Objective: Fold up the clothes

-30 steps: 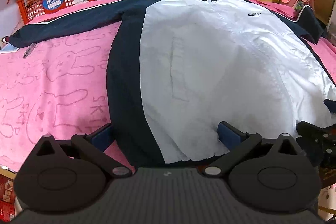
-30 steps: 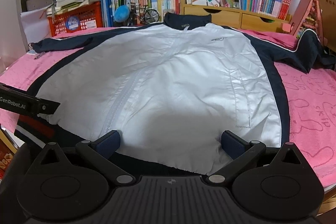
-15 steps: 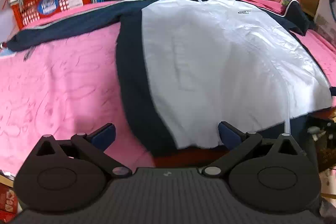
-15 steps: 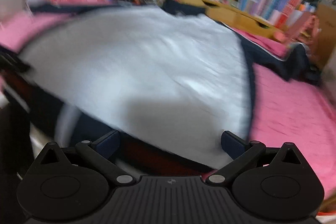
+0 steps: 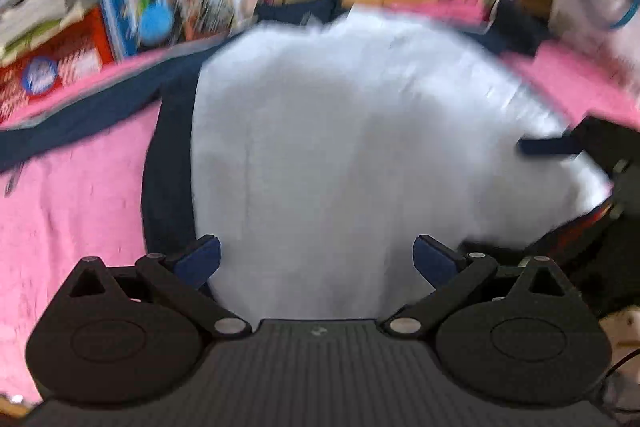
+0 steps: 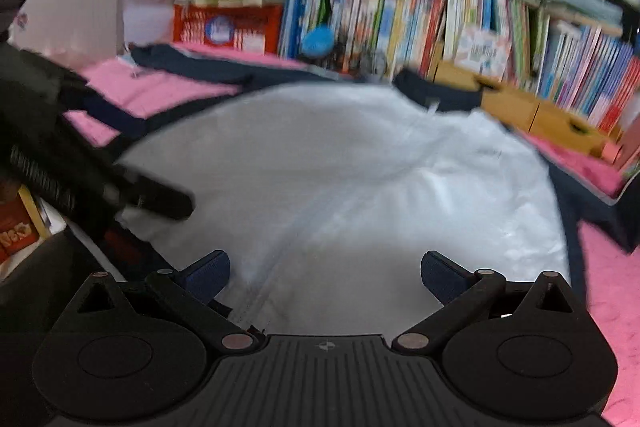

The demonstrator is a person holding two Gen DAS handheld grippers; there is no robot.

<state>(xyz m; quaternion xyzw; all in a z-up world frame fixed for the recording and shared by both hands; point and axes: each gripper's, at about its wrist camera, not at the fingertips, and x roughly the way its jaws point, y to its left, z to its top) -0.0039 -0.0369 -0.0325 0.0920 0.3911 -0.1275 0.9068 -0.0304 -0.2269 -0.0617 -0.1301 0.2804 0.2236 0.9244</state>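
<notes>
Since the jacket (image 5: 340, 155) lies flat, zipper up, on the pink cover (image 5: 72, 211) | left tool (image 5: 316, 261) and right tool (image 6: 325, 273) hover at its hem, both spread wide and empty | likely lining up a hem grasp.

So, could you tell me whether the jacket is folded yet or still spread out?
Spread out, not folded: the jacket lies front up on the pink blanket, one sleeve stretched sideways.
</notes>
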